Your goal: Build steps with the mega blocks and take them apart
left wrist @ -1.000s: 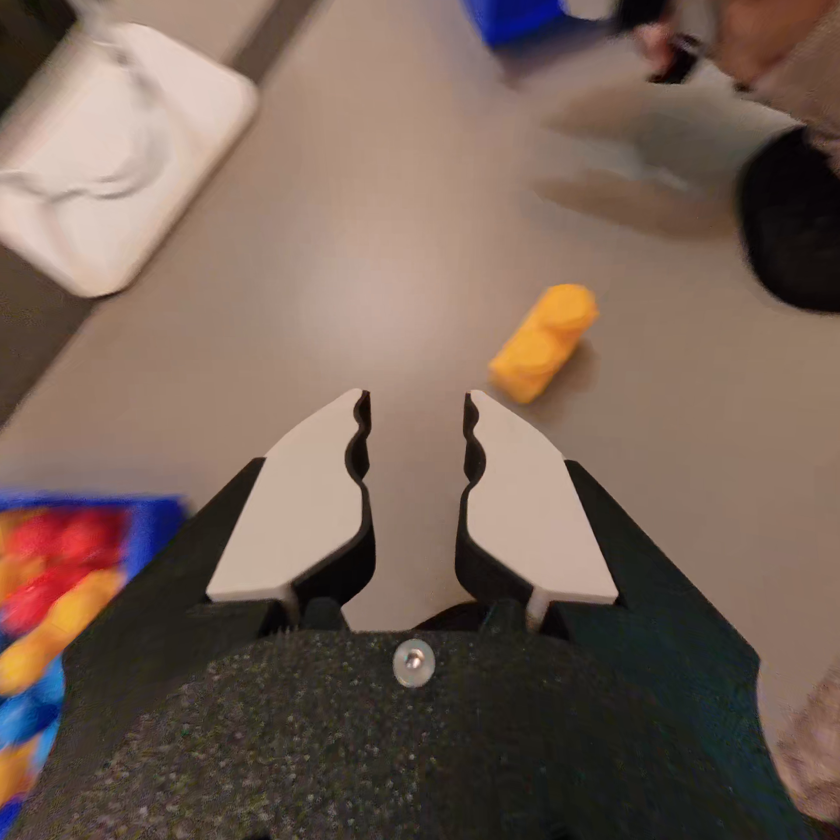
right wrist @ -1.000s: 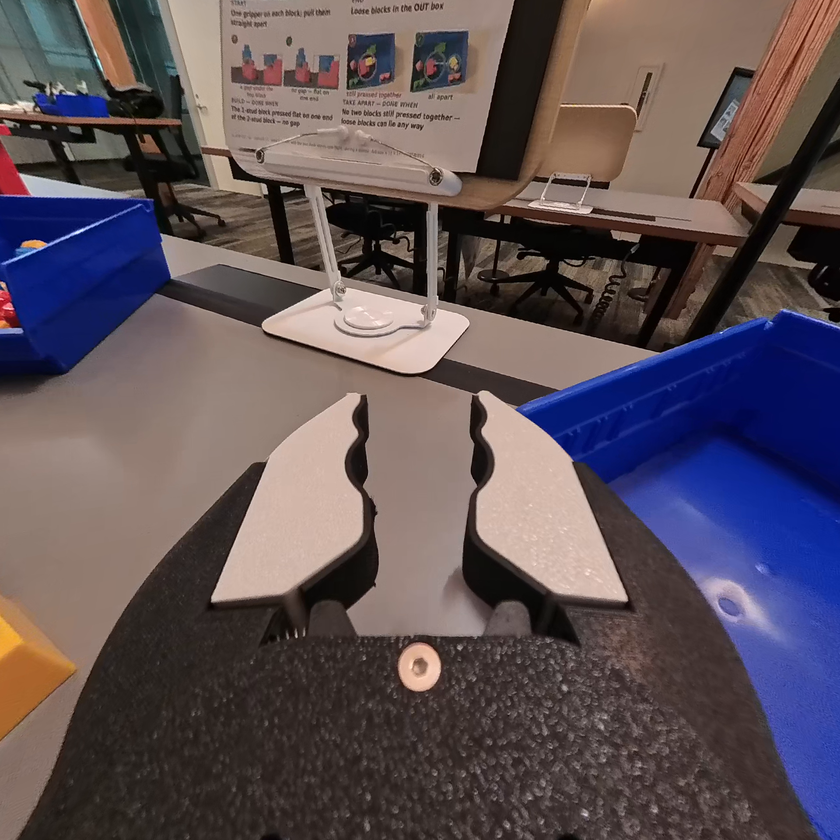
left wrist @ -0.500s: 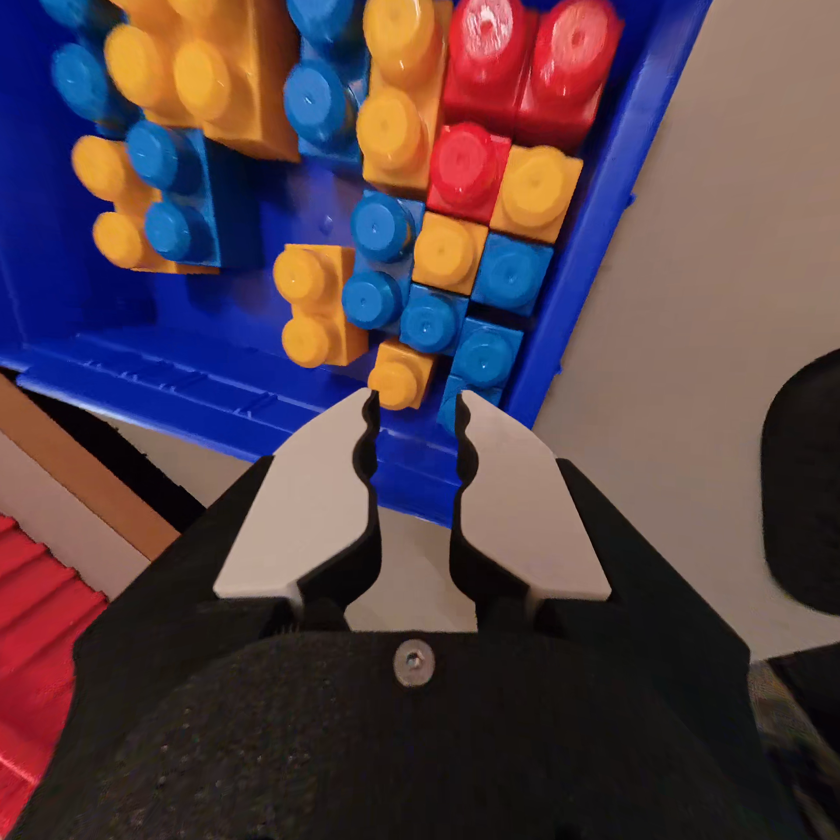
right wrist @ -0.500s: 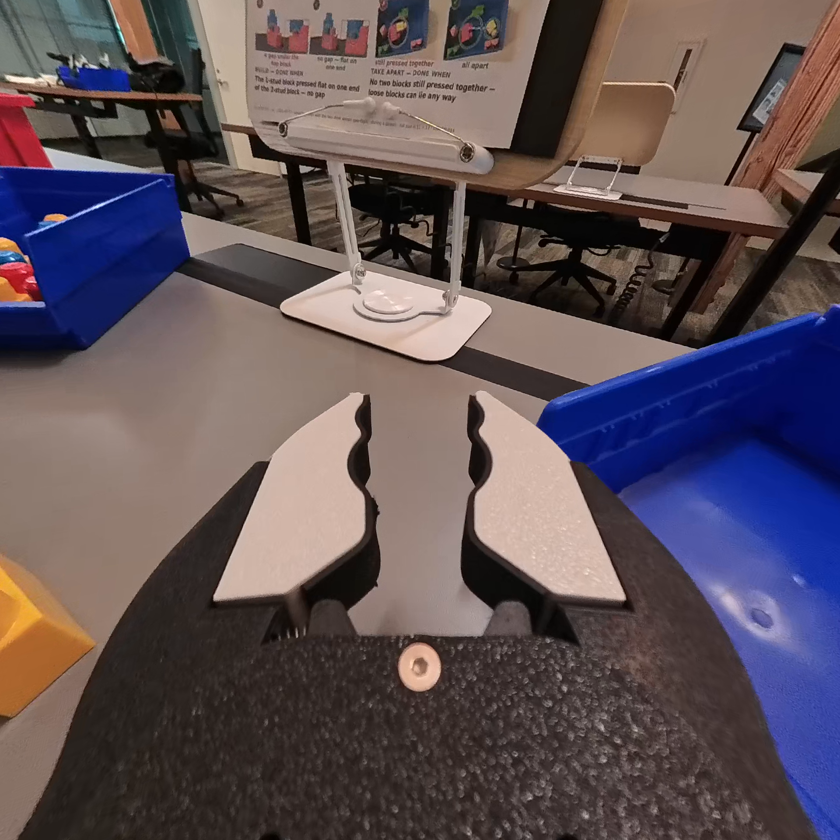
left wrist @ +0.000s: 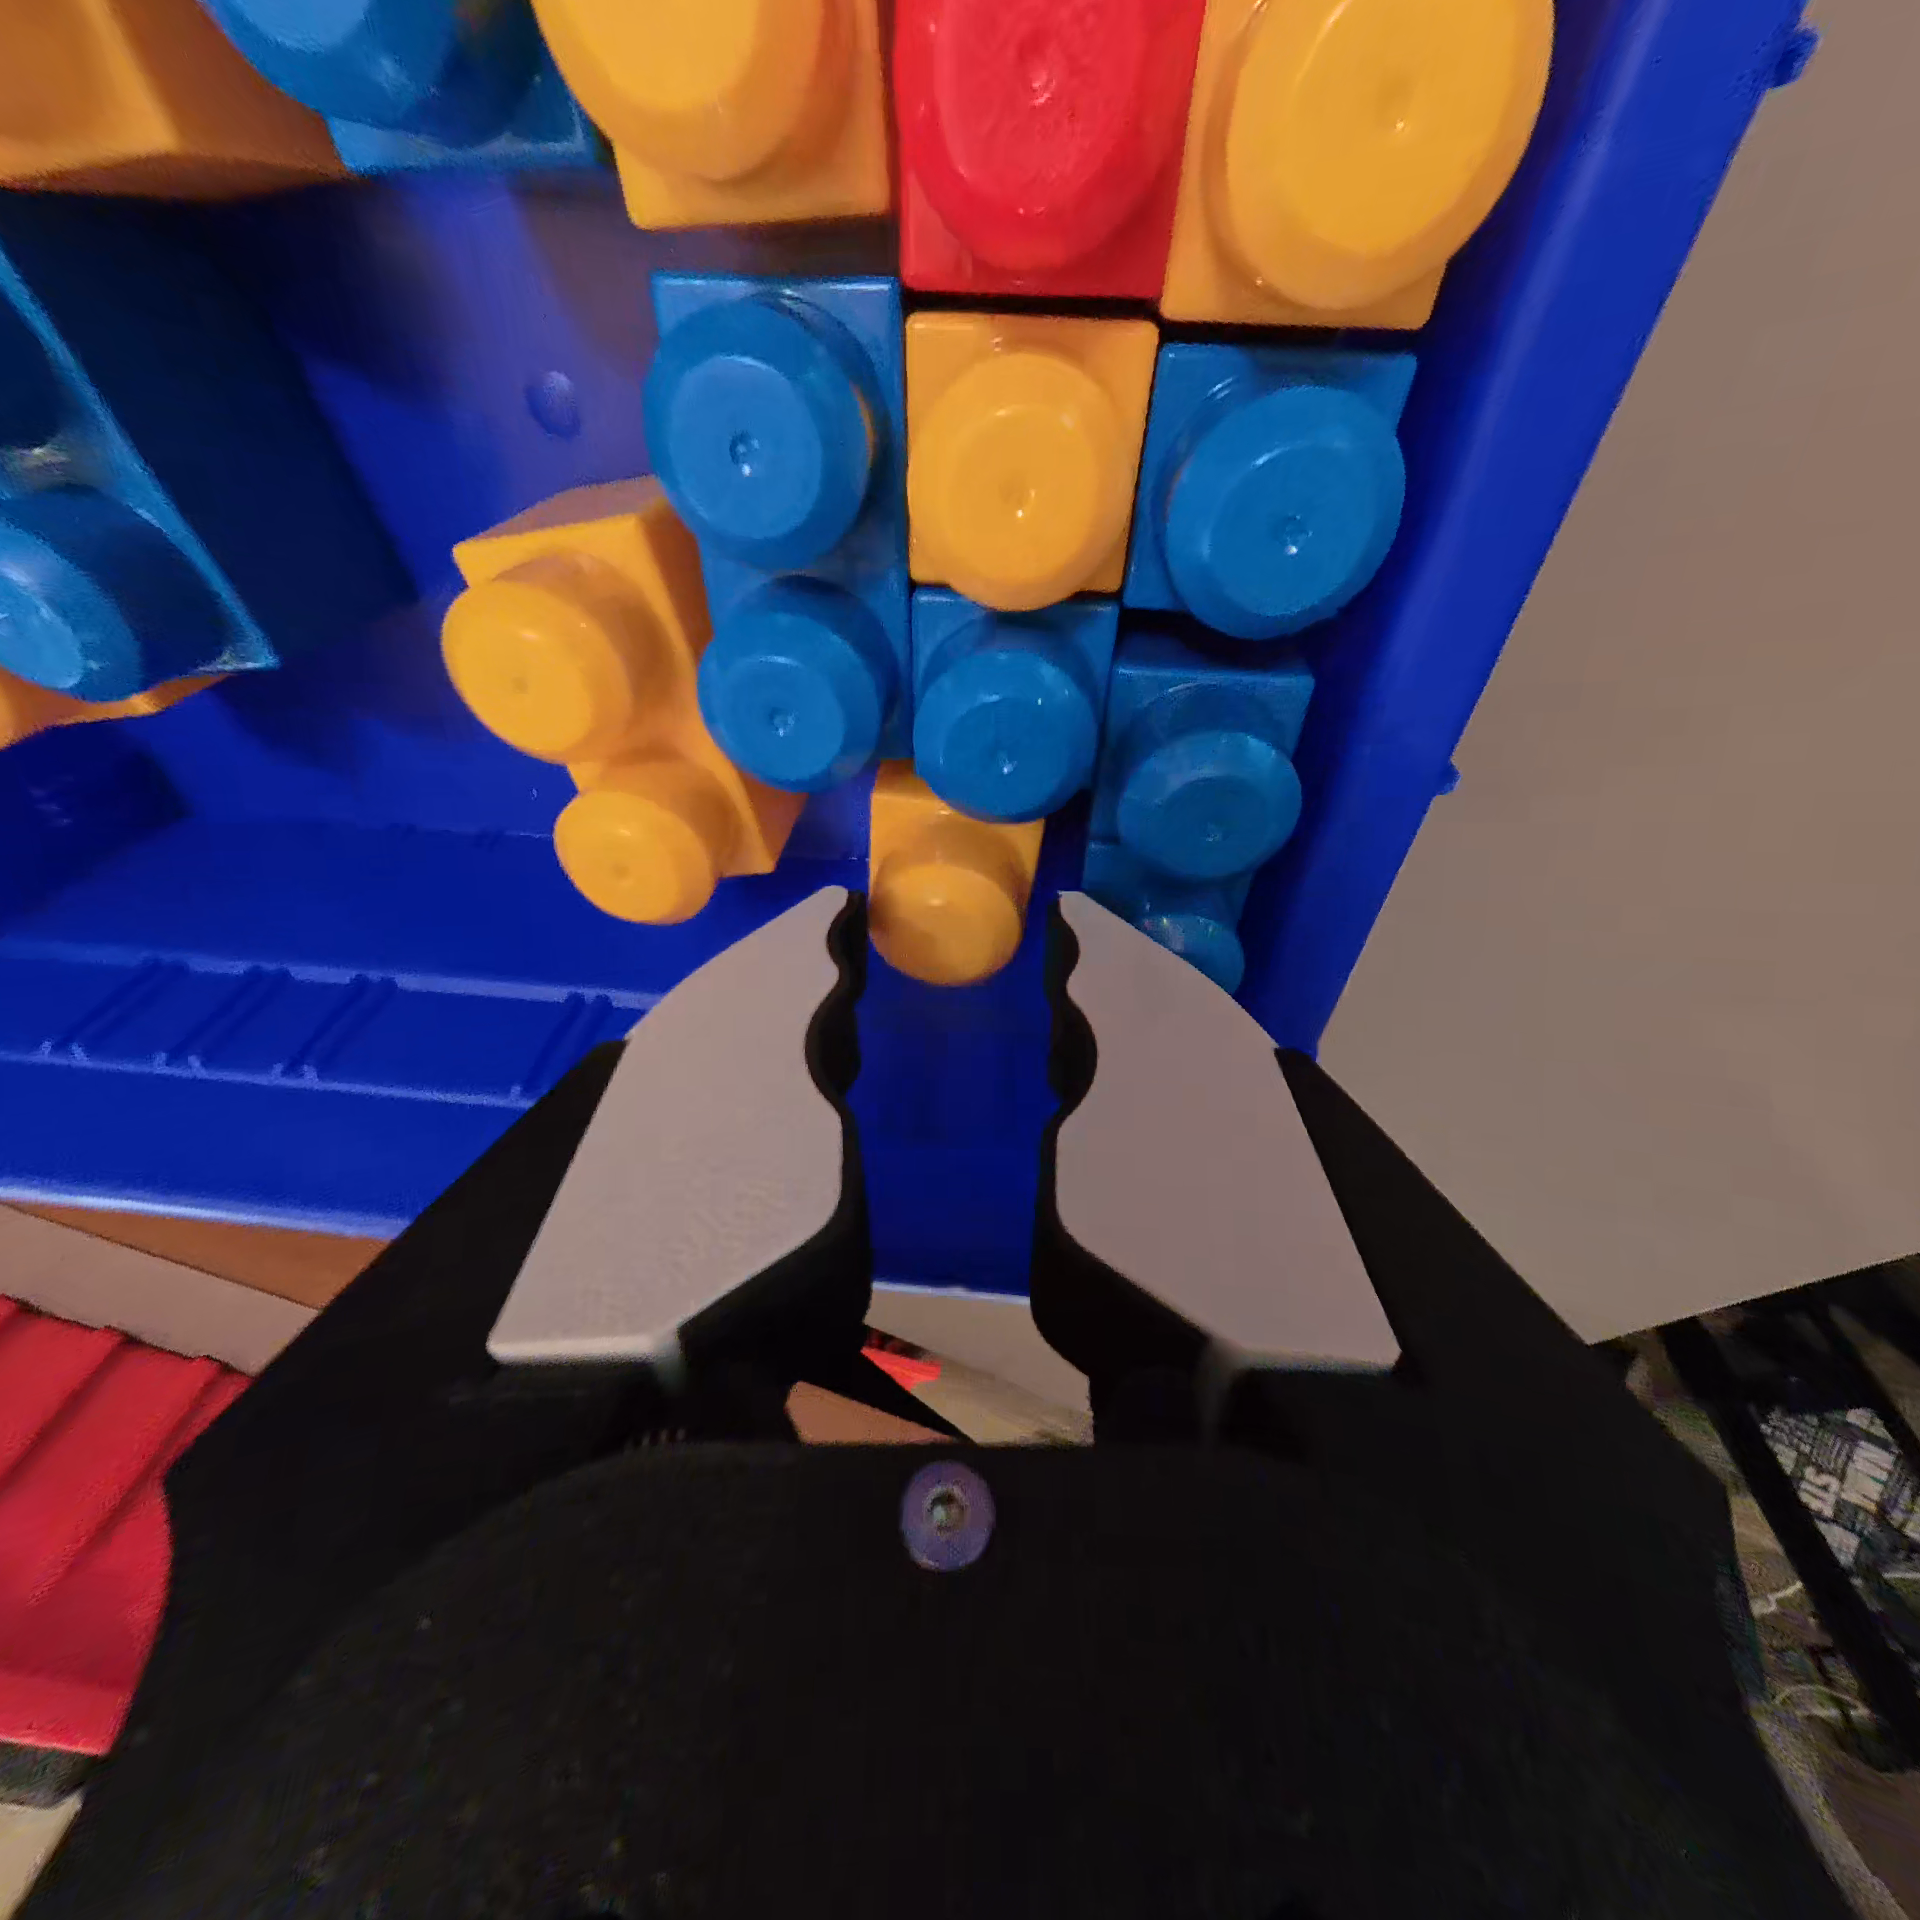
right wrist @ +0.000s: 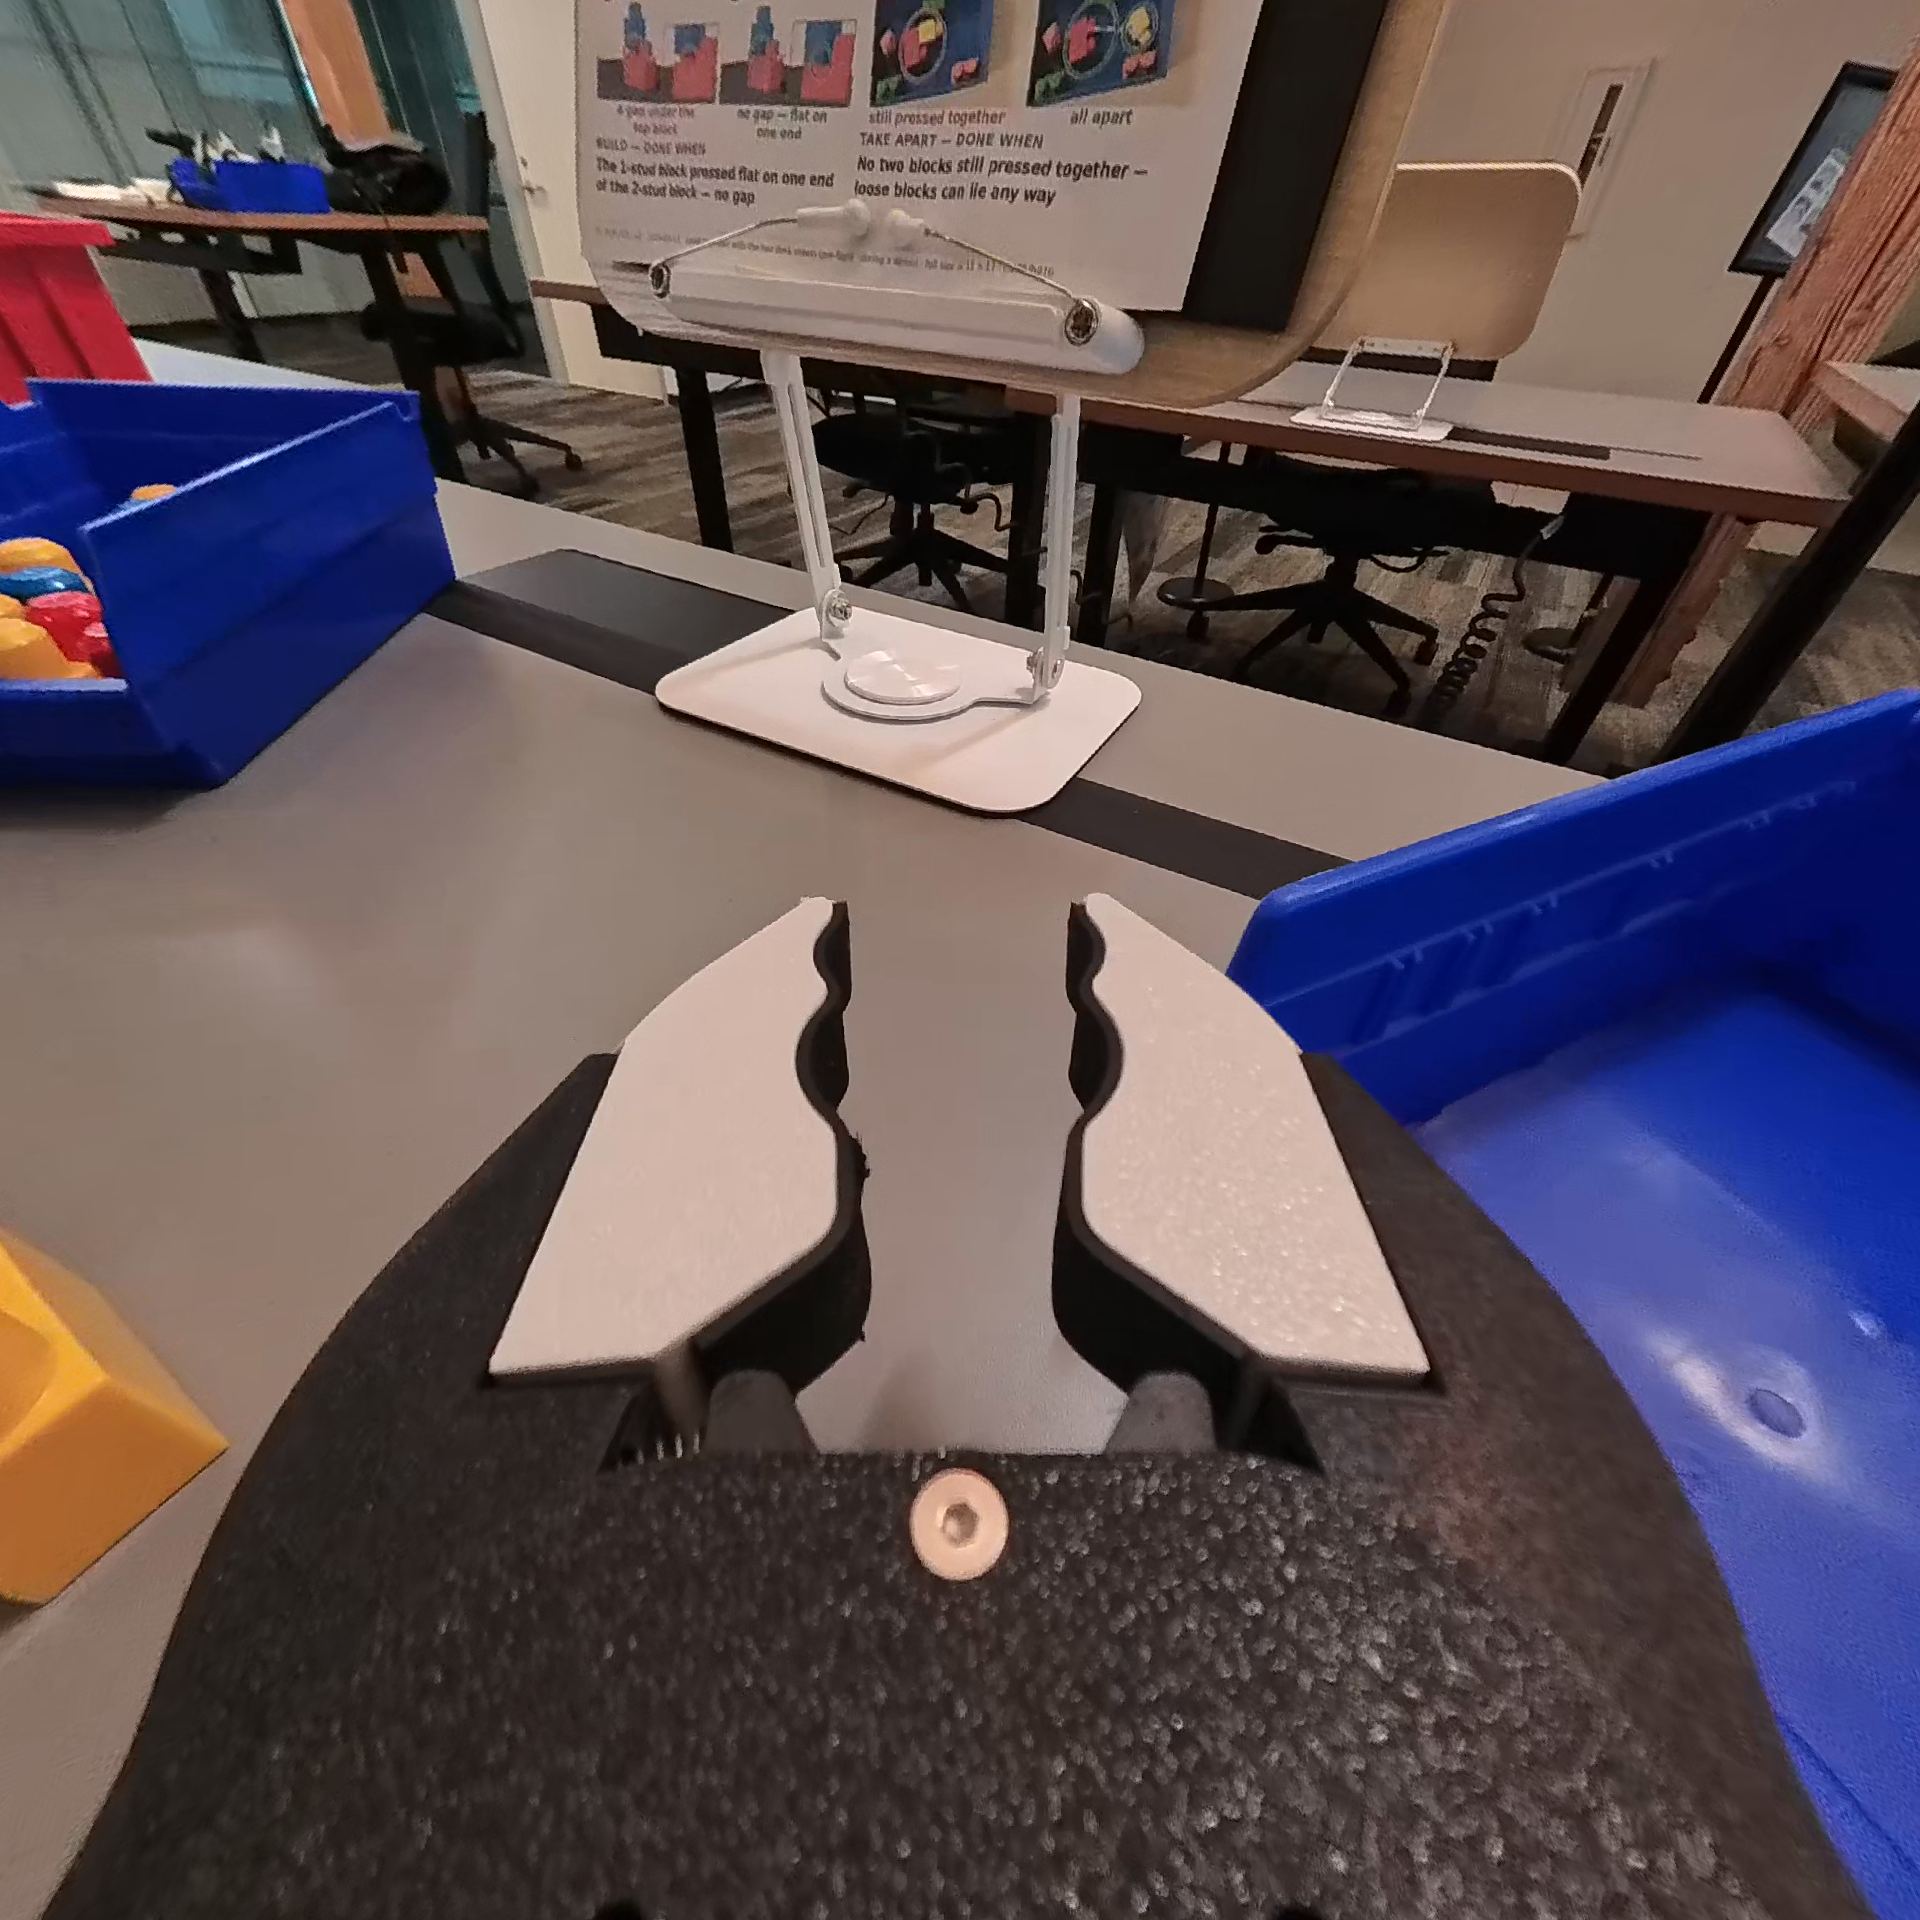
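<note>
Yellow one-stud block (left wrist: 951, 883), stud toward open left claw (left wrist: 948, 914)

From where I stand, the blue bin (left wrist: 1558, 520) under the left tool shows one red block (left wrist: 1029, 135), six blue blocks (left wrist: 779, 582), two of them cut off at the edge of sight, and at least six yellow blocks (left wrist: 1018, 457). On the grey table (right wrist: 416, 883) there are two blue bins in all, that one and a second blue bin (right wrist: 1558, 935) on the right. There is also one red bin (right wrist: 52, 301), one white stand (right wrist: 904, 717) holding one printed sheet (right wrist: 935, 104), and one loose yellow block (right wrist: 73, 1423).
</note>
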Available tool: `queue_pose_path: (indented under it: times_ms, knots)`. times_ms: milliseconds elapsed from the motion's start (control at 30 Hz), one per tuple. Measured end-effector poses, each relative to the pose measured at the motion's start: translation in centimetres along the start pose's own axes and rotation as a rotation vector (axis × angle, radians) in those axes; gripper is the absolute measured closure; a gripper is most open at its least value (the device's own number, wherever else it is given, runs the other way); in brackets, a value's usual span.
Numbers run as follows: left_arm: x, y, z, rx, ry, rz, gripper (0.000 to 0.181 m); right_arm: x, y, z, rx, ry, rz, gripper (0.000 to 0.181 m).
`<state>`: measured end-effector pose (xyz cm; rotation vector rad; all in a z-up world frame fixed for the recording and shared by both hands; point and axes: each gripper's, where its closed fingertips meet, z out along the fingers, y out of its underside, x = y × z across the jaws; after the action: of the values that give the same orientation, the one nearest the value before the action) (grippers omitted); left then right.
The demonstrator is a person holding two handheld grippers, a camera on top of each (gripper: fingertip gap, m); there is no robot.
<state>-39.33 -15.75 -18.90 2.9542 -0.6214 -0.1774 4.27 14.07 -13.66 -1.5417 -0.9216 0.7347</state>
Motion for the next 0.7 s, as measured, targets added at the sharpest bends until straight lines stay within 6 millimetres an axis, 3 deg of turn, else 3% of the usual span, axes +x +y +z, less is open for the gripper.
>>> queue_pose_path:
  times_ms: [100,200,333,400,500,600,700]
  knots:
    - [0.0,-0.1,0.8,-0.028,0.001,0.025,0.152,0.0,0.1,0.1,-0.006,-0.002,-0.001,0.142]
    - [-0.2,0.2,0.1,-0.053,-0.027,0.029,0.151,0.1,0.2,0.1,-0.009,0.000,0.005,0.142]
    - [0.9,-0.1,-5.1,-0.021,-0.084,0.070,0.152,0.2,0.0,0.0,-0.001,0.000,0.013,0.142]
    - [2.9,-1.6,-8.4,0.023,-0.100,0.124,0.152,0.1,0.0,0.0,0.001,-0.005,0.014,0.142]
    - [7.8,-5.7,-11.8,0.115,-0.084,0.258,0.152,-0.1,-0.1,0.0,0.000,-0.011,0.012,0.142]
    - [13.1,-10.0,-12.5,0.176,-0.043,0.407,0.152,-0.3,-0.3,-0.2,0.007,-0.018,0.008,0.142]
    - [17.2,-13.7,-11.1,0.193,-0.014,0.512,0.152,-0.6,-0.6,-0.4,0.016,-0.031,-0.003,0.142]
